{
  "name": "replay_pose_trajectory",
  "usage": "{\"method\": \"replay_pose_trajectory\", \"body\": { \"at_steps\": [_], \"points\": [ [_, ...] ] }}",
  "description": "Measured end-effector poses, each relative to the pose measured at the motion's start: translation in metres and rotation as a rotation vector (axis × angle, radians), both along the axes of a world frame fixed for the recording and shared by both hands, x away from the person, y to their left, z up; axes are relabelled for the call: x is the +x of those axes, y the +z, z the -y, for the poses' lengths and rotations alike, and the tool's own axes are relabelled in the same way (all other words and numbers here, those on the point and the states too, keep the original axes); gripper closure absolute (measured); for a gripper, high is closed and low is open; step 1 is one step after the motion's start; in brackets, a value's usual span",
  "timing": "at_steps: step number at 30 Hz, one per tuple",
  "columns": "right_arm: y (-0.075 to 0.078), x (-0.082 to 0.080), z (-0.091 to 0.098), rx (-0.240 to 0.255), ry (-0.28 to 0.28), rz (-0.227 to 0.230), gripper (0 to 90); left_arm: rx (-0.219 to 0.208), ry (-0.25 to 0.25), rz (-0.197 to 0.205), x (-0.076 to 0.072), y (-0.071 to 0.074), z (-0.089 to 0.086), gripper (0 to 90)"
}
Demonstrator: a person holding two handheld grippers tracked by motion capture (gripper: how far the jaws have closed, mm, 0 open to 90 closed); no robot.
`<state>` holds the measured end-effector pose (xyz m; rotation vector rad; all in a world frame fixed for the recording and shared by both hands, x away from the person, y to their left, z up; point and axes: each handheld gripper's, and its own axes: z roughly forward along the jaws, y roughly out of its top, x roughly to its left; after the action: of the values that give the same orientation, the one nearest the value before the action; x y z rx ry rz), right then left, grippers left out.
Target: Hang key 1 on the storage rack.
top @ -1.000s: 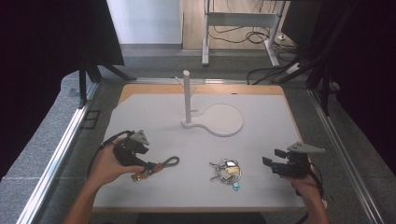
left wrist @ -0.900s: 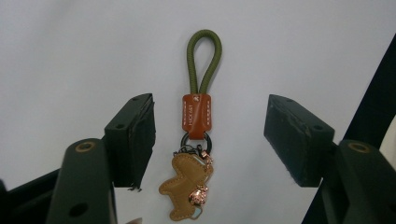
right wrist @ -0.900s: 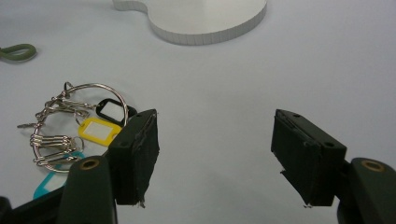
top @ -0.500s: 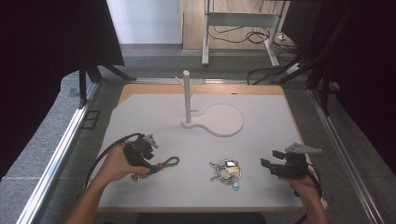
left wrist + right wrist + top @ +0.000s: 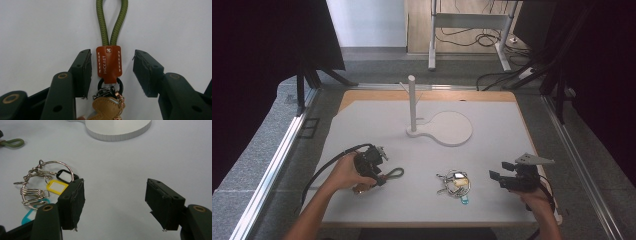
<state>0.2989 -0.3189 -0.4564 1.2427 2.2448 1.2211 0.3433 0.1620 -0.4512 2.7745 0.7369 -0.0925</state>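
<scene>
- Since the earlier frame, the left hand-held gripper (image 5: 381, 177) has come down and toward the middle of the desk (image 5: 492, 165), onto the keychain (image 5: 109, 63); its jaws have just been closing, with the keychain's leather tab between them.
- Up close in the left gripper view, the left hand-held gripper (image 5: 110, 72) is part-open: its pads stand either side of the brown tab, the left pad just beside it, the right one apart, neither pressing.
- From the tab, the green cord loop (image 5: 111, 20) runs away from the jaws, flat on the desk; a black ring and a tan leather charm (image 5: 108, 108) hang at the tab's near end.
- At the desk's right, the right hand-held gripper (image 5: 498, 176) rests in the hand, kept in place, jaws wide open and empty, pointing at the key ring.
- That key ring (image 5: 43, 186), with yellow, black and blue tags, lies just beside its left jaw.
- Farther back stands the white stand (image 5: 412, 102), with a post on a round base.
</scene>
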Motion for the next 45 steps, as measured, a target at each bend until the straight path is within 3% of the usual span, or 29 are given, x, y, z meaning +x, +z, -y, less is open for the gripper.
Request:
{"method": "replay_pose_trajectory", "body": {
  "at_steps": [7,11,21,24,26,27,32,41,45],
  "points": [
    [-0.001,0.0,-0.001,-0.005,-0.005,-0.005,31.9,0.043,-0.022,-0.001,0.0,-0.005,0.005,57.6],
    [-0.001,0.0,0.0,-0.008,-0.011,-0.004,31.9,0.064,-0.001,0.015,0.0,-0.006,0.006,64.6],
    [-0.001,0.0,0.001,-0.017,-0.019,-0.004,31.9,0.064,-0.001,0.036,-0.002,-0.005,0.006,66.7],
    [0.0,0.0,0.003,-0.013,-0.029,0.0,31.9,0.027,0.011,0.054,-0.003,0.001,0.002,66.7],
    [0.0,0.0,0.005,-0.011,-0.035,-0.001,31.9,-0.04,0.02,0.08,-0.005,0.018,-0.005,66.8],
    [0.0,0.0,0.005,-0.011,-0.035,-0.001,31.9,-0.04,0.02,0.08,-0.005,0.018,-0.005,66.8],
    [0.002,0.0,0.01,-0.008,-0.053,0.002,31.9,-0.124,0.029,0.136,-0.012,0.048,-0.013,66.8],
    [0.003,-0.001,0.014,0.0,-0.067,0.003,31.9,-0.187,0.027,0.175,-0.014,0.071,-0.02,66.7],
    [0.001,0.0,0.012,-0.003,-0.063,-0.003,31.9,-0.225,0.056,0.185,-0.011,0.079,-0.023,66.7]
  ]
}}
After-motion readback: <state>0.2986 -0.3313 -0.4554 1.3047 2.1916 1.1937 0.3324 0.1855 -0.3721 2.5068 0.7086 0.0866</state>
